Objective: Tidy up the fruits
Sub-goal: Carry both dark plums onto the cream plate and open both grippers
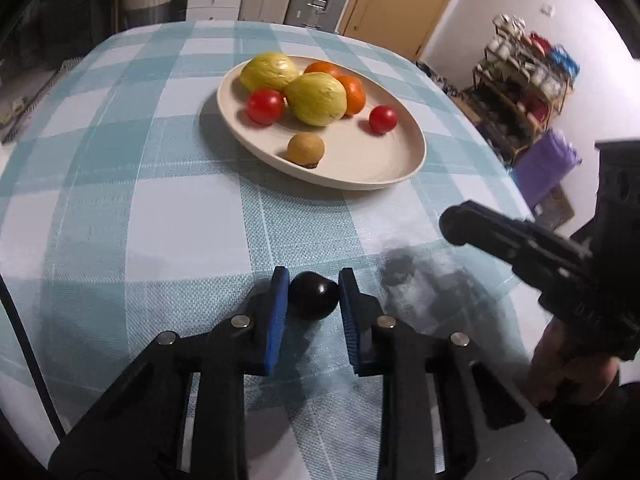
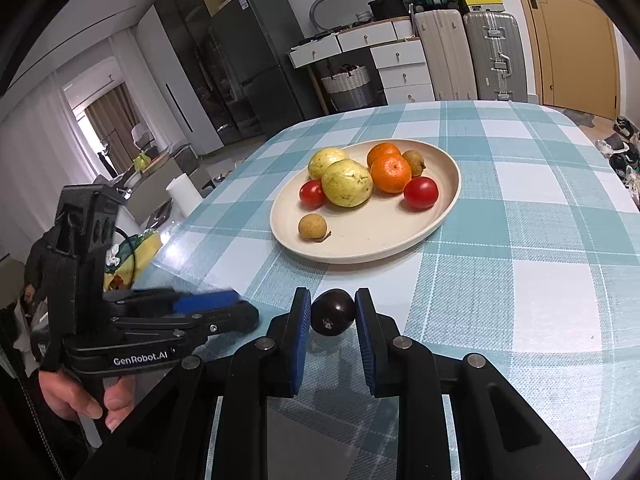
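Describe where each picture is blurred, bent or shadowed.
Left wrist view: the right gripper is smeared by motion, and a soft shadow lies on the tablecloth. Right wrist view: the left gripper blurs, the plate and held dark fruit are sharp, and the fisheye bends the table edge.

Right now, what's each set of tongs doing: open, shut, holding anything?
Left tongs: shut on a dark fruit.
Right tongs: shut on a second dark fruit.
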`<state>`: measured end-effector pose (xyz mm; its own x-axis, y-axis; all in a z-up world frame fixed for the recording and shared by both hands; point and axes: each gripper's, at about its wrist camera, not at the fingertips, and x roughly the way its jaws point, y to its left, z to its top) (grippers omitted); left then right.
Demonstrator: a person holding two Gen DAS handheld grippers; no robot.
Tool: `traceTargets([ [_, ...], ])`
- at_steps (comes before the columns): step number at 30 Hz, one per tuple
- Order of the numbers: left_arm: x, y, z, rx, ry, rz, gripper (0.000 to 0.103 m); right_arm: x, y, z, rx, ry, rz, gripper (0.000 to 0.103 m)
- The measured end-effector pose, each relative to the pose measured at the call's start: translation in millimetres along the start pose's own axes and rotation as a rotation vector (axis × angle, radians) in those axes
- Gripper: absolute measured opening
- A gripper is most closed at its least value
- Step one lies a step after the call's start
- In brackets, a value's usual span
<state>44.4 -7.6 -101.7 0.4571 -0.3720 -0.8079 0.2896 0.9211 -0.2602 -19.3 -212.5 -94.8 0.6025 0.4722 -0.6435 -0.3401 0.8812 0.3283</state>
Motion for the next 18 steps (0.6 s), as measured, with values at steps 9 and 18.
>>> traceTargets([
  [9, -16, 3, 17, -0.028, -0.033, -0.056, 0.022, -3, -7, 9, 0.007, -0.019, 0.006, 0.023],
  [18, -23, -3, 66, -0.008, -0.091, -0.091, 0.022, 7, -11, 32, -0.008, -0.036, 0.010, 0.023],
])
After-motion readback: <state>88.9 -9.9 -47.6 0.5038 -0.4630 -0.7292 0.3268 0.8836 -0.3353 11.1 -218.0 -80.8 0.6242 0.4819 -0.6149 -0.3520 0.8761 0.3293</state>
